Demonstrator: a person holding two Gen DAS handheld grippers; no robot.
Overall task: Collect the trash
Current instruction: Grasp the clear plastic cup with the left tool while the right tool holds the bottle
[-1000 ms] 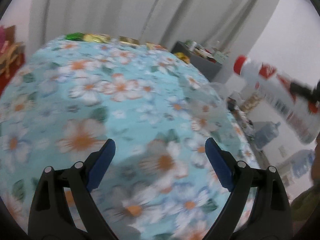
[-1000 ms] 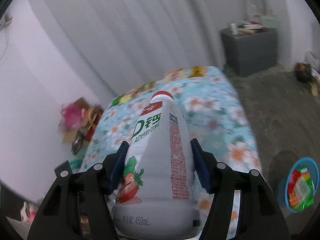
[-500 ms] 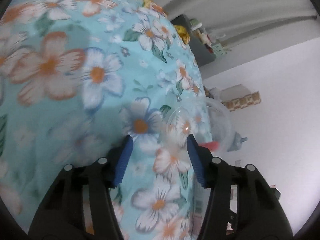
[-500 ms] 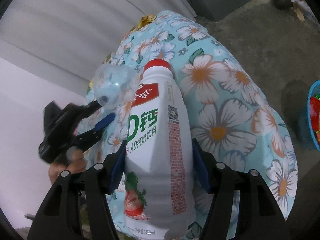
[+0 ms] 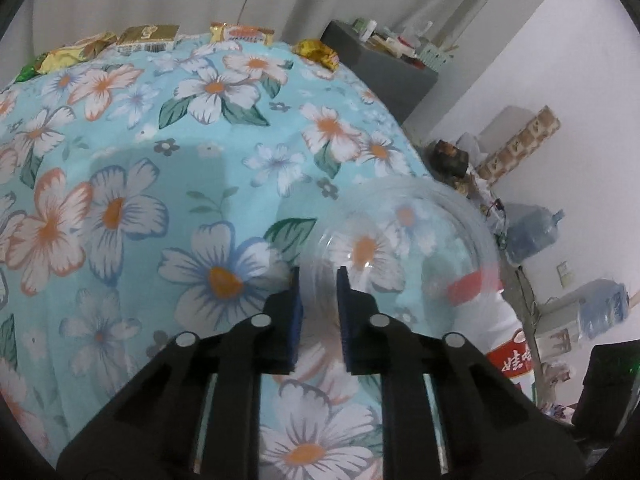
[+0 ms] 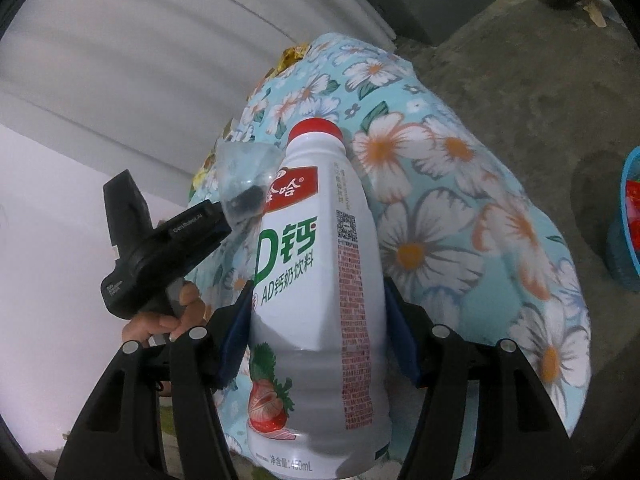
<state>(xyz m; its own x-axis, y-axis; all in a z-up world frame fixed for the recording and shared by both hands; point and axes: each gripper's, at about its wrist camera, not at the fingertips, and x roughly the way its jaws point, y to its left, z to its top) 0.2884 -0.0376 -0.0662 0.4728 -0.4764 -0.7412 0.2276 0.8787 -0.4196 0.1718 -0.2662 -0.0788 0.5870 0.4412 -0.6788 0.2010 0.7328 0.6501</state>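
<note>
My left gripper [image 5: 318, 276] is shut on the rim of a clear plastic cup [image 5: 404, 240] and holds it over the floral tablecloth [image 5: 168, 152]. In the right wrist view the same cup [image 6: 246, 172] shows at the tip of the left gripper [image 6: 244, 204], just left of the bottle's neck. My right gripper [image 6: 318, 332] is shut on a white milk-drink bottle [image 6: 320, 280] with a red cap, held upright above the table's right side. The bottle's cap and label also show through and below the cup in the left wrist view [image 5: 508, 344].
Several snack wrappers [image 5: 148, 38] lie along the table's far edge. A blue basket [image 6: 626, 220] with red and green trash stands on the floor at the right. A grey cabinet [image 5: 380, 76] with clutter stands beyond the table. Water jugs [image 5: 532, 232] stand by the wall.
My left gripper went from wide open to shut on the clear cup and lifted it beside the bottle. My right gripper kept its hold on the bottle and tilted down over the table.
</note>
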